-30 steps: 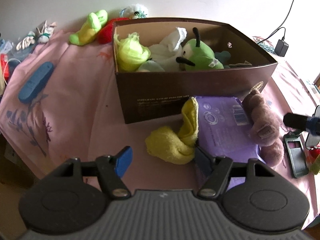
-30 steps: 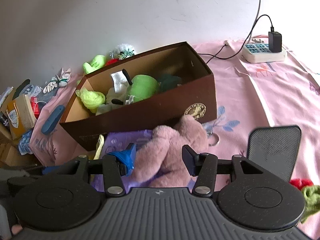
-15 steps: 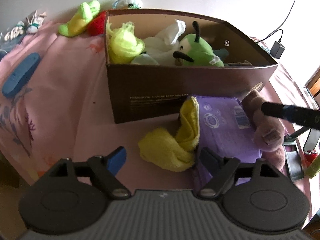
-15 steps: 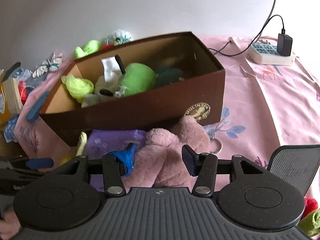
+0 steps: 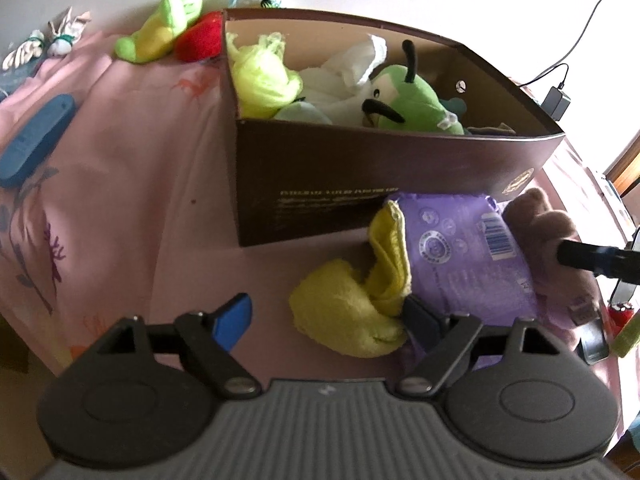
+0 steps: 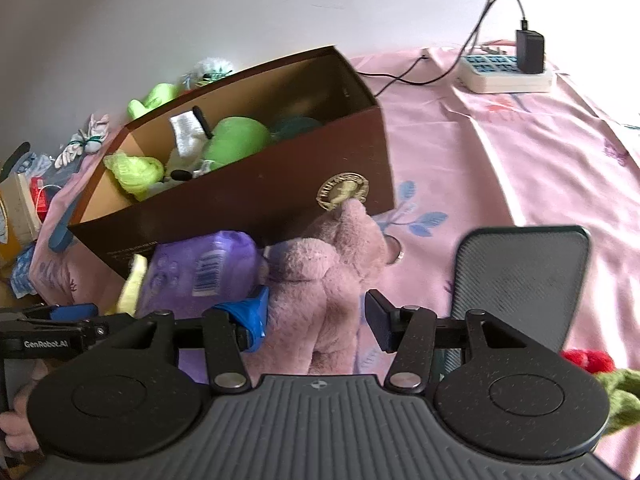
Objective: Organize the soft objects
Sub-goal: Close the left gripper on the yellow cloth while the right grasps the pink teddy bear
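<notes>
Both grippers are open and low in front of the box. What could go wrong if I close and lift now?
The right gripper straddles the pink plush, which leans on the purple pack; closing may pinch the pack's film too.

The left gripper has its right finger against the yellow cloth, which lies partly on the pack, so a grab may drag the pack.

The box wall is close ahead; the plush could snag on it.

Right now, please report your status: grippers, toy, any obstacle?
Both grippers open: left gripper beside yellow cloth, right gripper astride pink plush, not clamped. Brown box directly ahead. Purple packet touching plush.
</notes>
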{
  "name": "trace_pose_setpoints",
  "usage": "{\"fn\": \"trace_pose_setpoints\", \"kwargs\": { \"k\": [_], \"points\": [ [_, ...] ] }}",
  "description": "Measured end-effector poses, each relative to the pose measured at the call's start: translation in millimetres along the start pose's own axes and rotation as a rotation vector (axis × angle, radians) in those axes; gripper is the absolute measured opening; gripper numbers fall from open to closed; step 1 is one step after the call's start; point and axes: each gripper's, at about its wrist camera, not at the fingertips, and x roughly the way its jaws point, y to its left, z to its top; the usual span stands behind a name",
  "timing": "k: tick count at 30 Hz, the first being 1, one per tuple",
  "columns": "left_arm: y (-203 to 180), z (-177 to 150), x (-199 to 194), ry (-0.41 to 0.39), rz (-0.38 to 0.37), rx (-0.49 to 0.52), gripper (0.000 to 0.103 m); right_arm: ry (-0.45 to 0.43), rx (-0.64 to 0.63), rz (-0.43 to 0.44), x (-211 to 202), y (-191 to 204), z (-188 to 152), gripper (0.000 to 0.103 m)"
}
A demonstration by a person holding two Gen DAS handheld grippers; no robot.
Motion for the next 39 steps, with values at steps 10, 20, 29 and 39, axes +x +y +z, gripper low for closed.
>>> {"fn": "trace_pose_setpoints", "kwargs": {
  "k": [10, 20, 29, 39],
  "points": [
    [13, -4, -8, -0.010, 0.013, 0.036, 0.085, 0.053, 0.031, -0.041, 8, -10, -12, 0.037],
    [2, -11, 0, -0.006, 0.001, 0.073, 0.085, 0.042, 0.058, -0.029, 23, -7, -10, 0.039],
    [-3, -27, 0, 0.020, -0.051, 0.194, 0.086, 0.024, -0.004, -0.017, 25, 6, -9, 0.040],
    [-2, -27, 1, -0.003, -0.017, 0.199, 0.086, 0.027, -0.030, -0.058, 31, 10, -12, 0.040]
  ]
}}
